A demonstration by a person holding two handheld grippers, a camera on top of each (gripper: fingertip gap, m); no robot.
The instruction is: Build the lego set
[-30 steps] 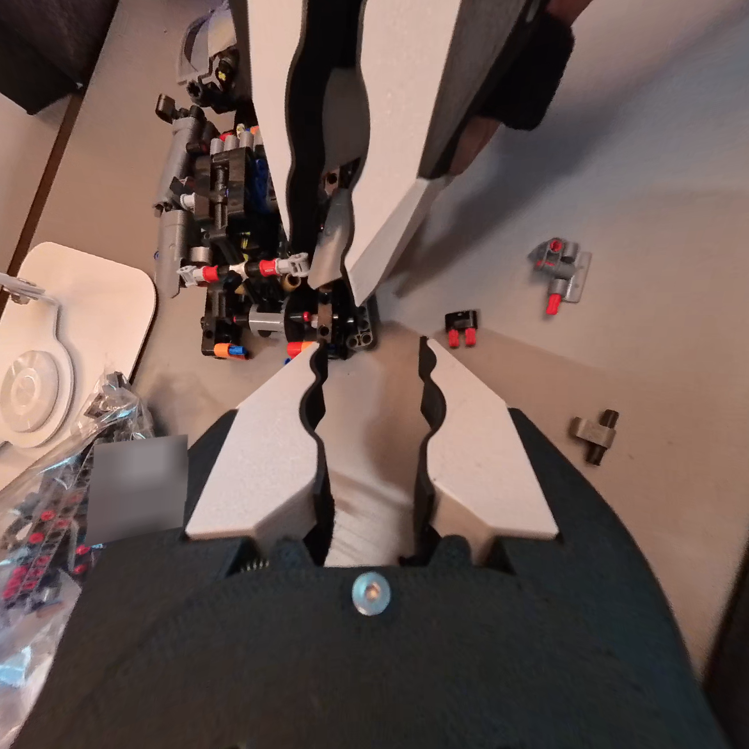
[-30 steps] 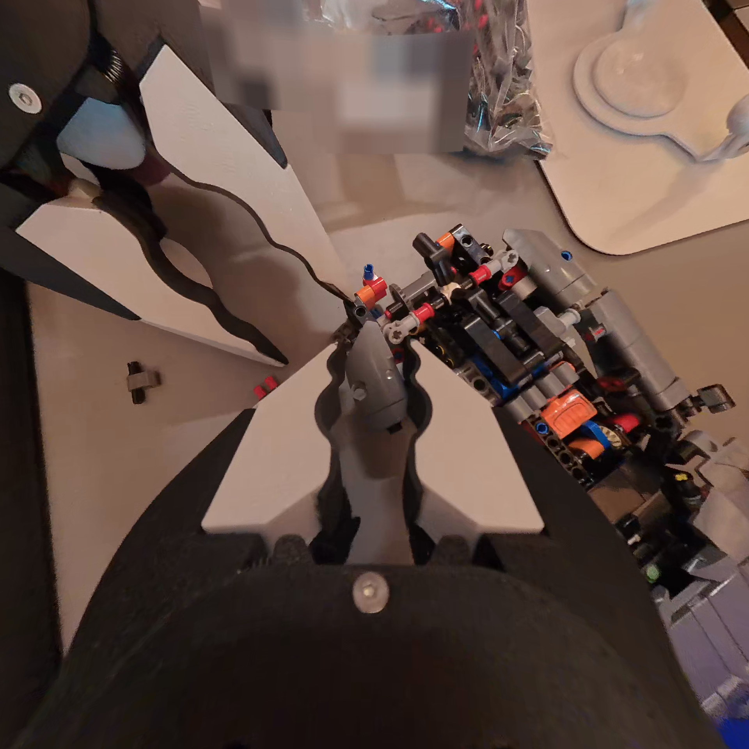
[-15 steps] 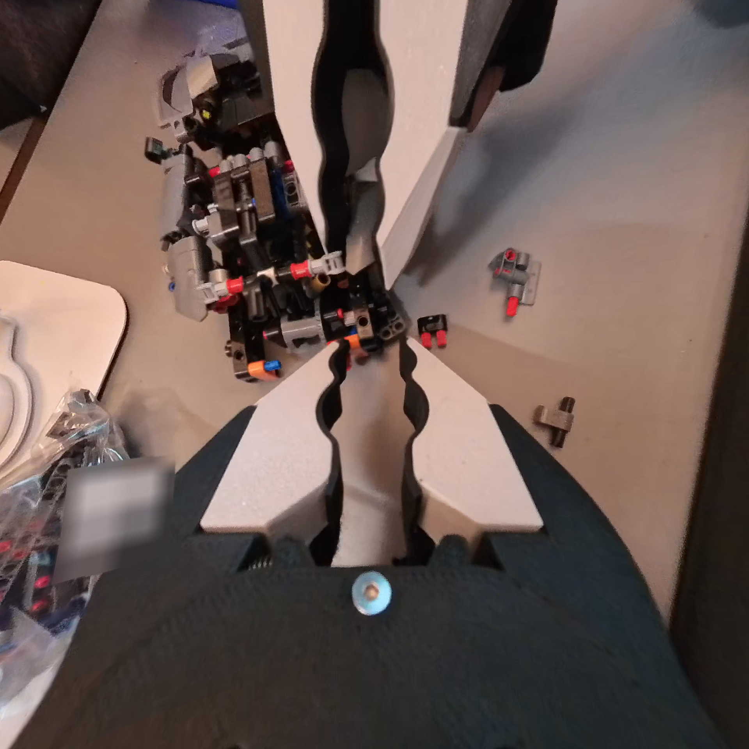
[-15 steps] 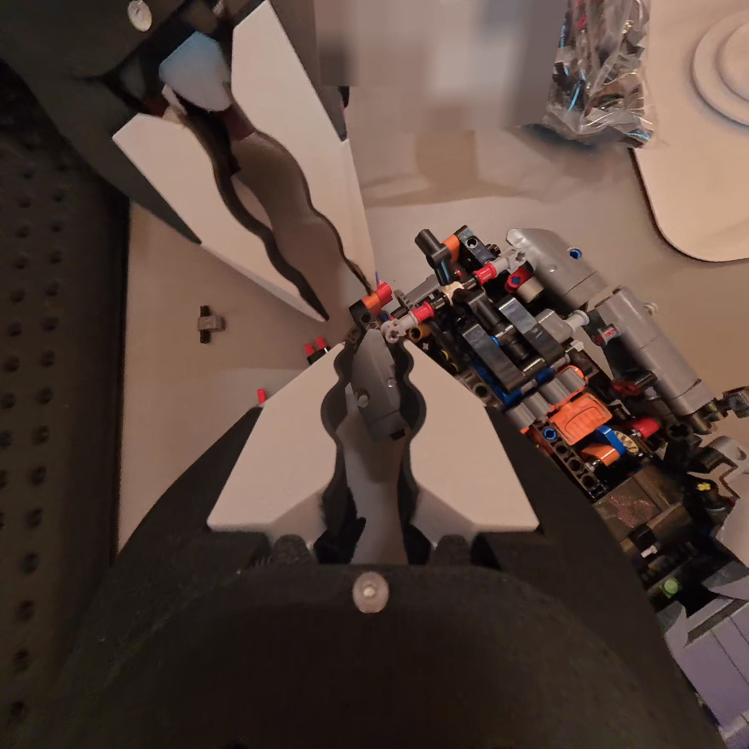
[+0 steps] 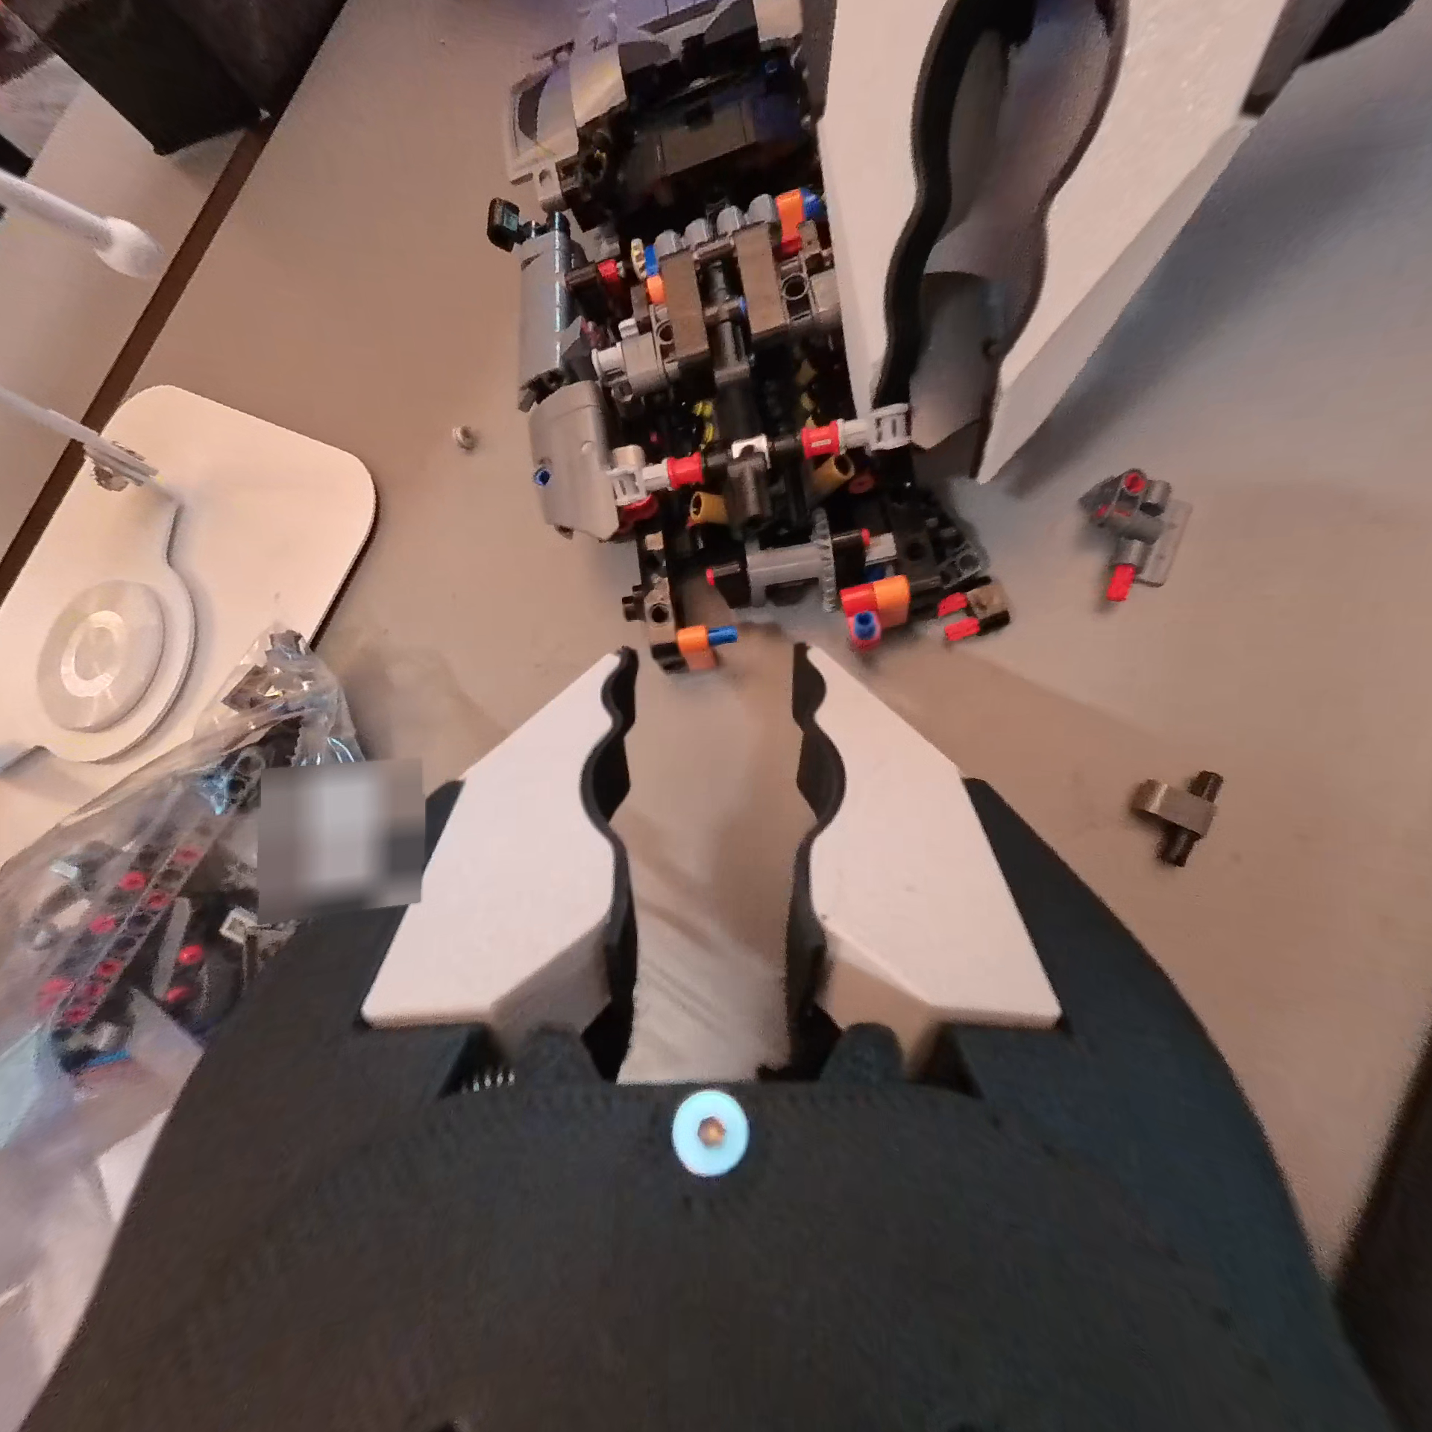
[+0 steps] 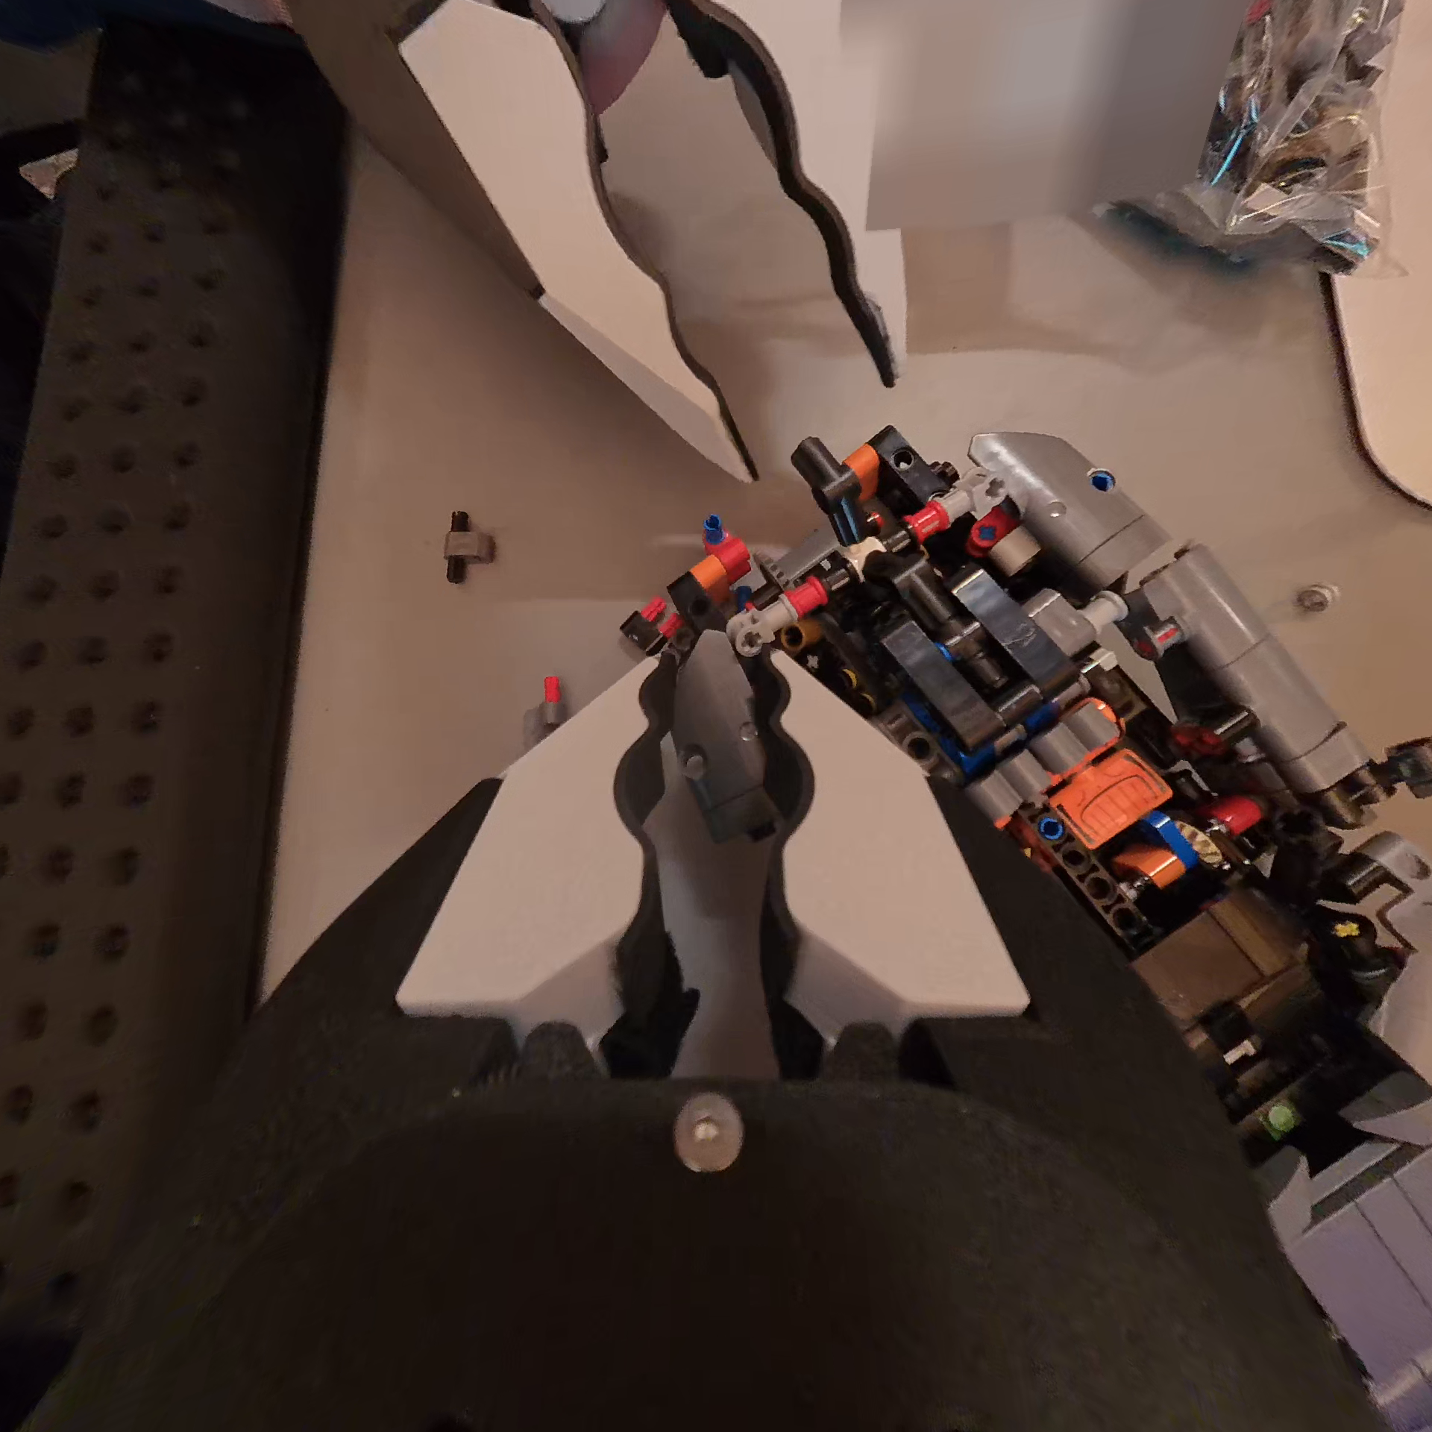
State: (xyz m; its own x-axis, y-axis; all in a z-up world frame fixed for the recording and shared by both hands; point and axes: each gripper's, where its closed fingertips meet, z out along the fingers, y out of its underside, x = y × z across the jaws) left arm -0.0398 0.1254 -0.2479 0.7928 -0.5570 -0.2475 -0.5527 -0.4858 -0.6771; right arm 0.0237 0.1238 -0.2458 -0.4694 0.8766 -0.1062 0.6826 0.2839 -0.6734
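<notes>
The half-built lego model [image 5: 736,387], black and grey with red, orange and blue pins, lies on the table; it also shows in the right wrist view [image 6: 1007,659]. My right gripper [image 6: 721,659] is shut on a grey curved panel piece [image 6: 721,744] and holds its tip against the model's front corner. In the left wrist view that gripper [image 5: 930,434] and panel [image 5: 961,325] stand at the model's right side. My left gripper [image 5: 717,659] is open and empty, just short of the model's front end; from the right wrist view it [image 6: 814,426] hangs apart from the model.
Loose parts lie to the right of the model: a grey and red sub-assembly [image 5: 1135,535], a grey piece with a black pin [image 5: 1174,814], a black piece with red pins [image 5: 972,616]. A clear bag of parts [image 5: 155,852] and a white stand base [image 5: 194,504] lie left. A black perforated panel [image 6: 155,542] borders the table. The left gripper's tips are roughly 7 cm from the right gripper's.
My left gripper has drawn back from the model's front end and its fingers stand wider than half a second ago. My right gripper still holds the grey panel at the model.
</notes>
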